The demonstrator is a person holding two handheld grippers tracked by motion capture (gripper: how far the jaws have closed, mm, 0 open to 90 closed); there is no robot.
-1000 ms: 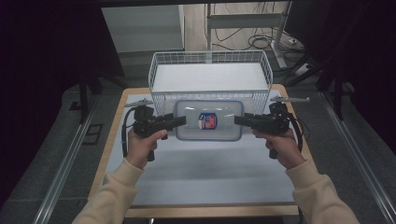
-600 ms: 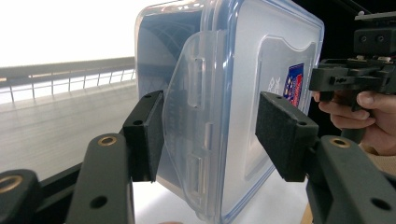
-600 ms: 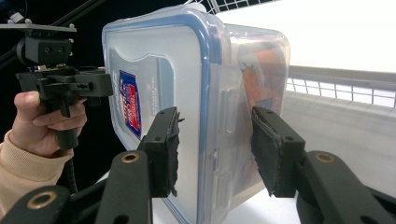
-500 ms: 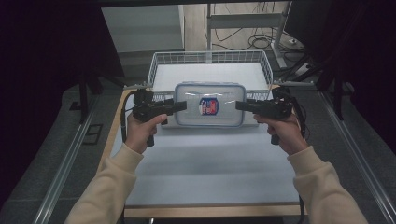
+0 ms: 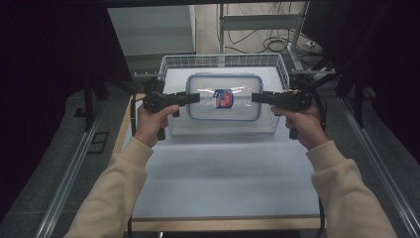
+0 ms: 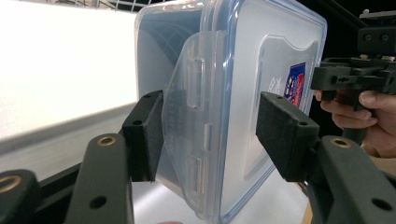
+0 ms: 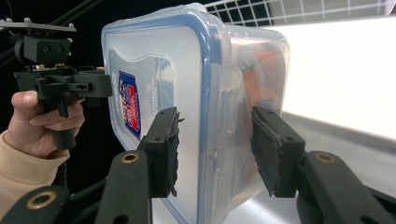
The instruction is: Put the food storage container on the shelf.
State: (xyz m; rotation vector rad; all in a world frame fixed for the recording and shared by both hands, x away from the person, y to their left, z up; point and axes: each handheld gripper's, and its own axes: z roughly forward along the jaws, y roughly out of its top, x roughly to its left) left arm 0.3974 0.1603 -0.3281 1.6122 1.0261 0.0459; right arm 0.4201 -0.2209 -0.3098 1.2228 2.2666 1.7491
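Both grippers, left gripper (image 5: pixel 190 98) and right gripper (image 5: pixel 258 97), pinch the lidded container's (image 5: pixel 224 97) ends over the wire basket (image 5: pixel 224 60); uneven grip could tip it.

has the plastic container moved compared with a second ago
Yes. The plastic container, carried between the left gripper and right gripper, has moved away from the person and now sits over the wire basket.
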